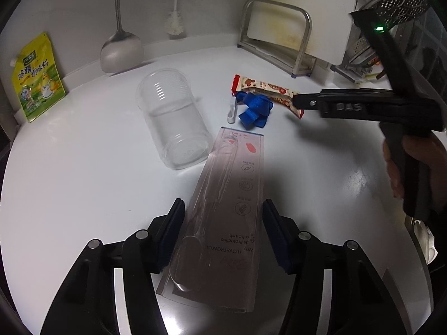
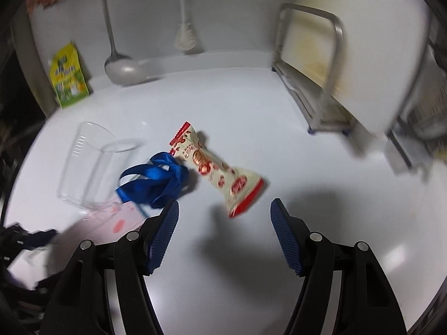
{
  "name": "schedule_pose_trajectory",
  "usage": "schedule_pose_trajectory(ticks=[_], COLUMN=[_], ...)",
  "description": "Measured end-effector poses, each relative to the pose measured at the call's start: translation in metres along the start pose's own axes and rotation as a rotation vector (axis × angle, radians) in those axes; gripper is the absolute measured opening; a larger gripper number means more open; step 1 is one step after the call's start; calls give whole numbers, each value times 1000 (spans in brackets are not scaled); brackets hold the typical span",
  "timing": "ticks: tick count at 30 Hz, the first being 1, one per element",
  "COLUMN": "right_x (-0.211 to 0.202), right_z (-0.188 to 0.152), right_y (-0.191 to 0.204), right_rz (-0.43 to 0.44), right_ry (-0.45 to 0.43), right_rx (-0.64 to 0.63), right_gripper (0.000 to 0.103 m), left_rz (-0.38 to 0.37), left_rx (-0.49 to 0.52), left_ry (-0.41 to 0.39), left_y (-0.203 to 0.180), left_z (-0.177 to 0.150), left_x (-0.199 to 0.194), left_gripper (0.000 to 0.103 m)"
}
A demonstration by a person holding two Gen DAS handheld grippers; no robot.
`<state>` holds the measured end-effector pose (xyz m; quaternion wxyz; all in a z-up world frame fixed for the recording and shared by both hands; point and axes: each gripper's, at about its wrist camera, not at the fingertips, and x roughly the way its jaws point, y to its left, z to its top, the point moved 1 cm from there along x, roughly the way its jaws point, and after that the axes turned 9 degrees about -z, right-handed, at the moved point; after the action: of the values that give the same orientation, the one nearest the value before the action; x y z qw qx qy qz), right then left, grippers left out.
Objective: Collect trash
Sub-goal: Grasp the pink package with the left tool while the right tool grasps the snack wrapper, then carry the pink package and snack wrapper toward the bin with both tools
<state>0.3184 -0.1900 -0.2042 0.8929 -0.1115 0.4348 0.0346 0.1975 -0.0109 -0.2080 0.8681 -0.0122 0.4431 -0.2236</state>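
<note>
- We see the trash spread on a white counter (image 1: 83, 167): a clear toothbrush package (image 1: 223, 223) lies flat nearest the left camera, a clear plastic cup (image 1: 173, 120) lies on its side just to its left, and a crumpled blue ribbon (image 1: 255, 110) and a red-and-cream snack wrapper (image 1: 265, 92) lie past the package's far end.
- Our left gripper (image 1: 223, 234) straddles the package's near half, one blue pad on each side. The left pad sits at the package's edge and the right pad stands a little clear of it, so we read the jaws as part-way spread and not pinching.
- Our right gripper (image 2: 225, 234) is spread wide with nothing between its pads; the wrapper (image 2: 220, 170) lies just ahead of it, untouched, with the ribbon (image 2: 156, 180) to its left.
- In the left view the right gripper's tip overlaps the wrapper's end; we cannot tell contact there.
- A small white clip-like piece (image 1: 232, 110) beside the ribbon is too small to identify.
- The right view is blurred: the cup (image 2: 92, 164) and package (image 2: 111, 223) are smeared, and the package's near end is cut off.
- Along the back wall stand a yellow seasoning pouch (image 1: 37, 78), a ladle (image 1: 121, 47), a bottle brush (image 1: 176, 22) and a cutting board in a metal rack (image 1: 279, 36).
</note>
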Motion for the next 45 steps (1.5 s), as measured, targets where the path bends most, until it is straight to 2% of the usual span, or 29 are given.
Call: schedule_pose_trajectory(ticks=[7,9,11,16,30,36,45], right_x=[33,40,44,36,-20,-60,-119], right_z=[15,18,21,18,-8,-39,-85], right_y=[12,15,17,13,-35,-27,-14], right_rz=[-55,-60,-58,-35,-58,-62,-24], right_ry=[45,60,70,56,5,-14,-25], right_rx=[-84,-96,-103,-55,231,247,352], right_gripper=[63,50,31,23,23,23,23], left_rz=[-9,-12,-16,-17,-16,-15,-8], left_rx=[7,4,0,-7,19,24,32], left_ry=[-15,-17,-21,-34,-71,-93,-122], left_y=[2,3,4,6,-5,-10,-30], left_z=[0,2,2,2,3,-2,-16], left_x=[-9,-10,-12,-16,-35,-52,-90], left_gripper=[54,54,54,54,53,53,53])
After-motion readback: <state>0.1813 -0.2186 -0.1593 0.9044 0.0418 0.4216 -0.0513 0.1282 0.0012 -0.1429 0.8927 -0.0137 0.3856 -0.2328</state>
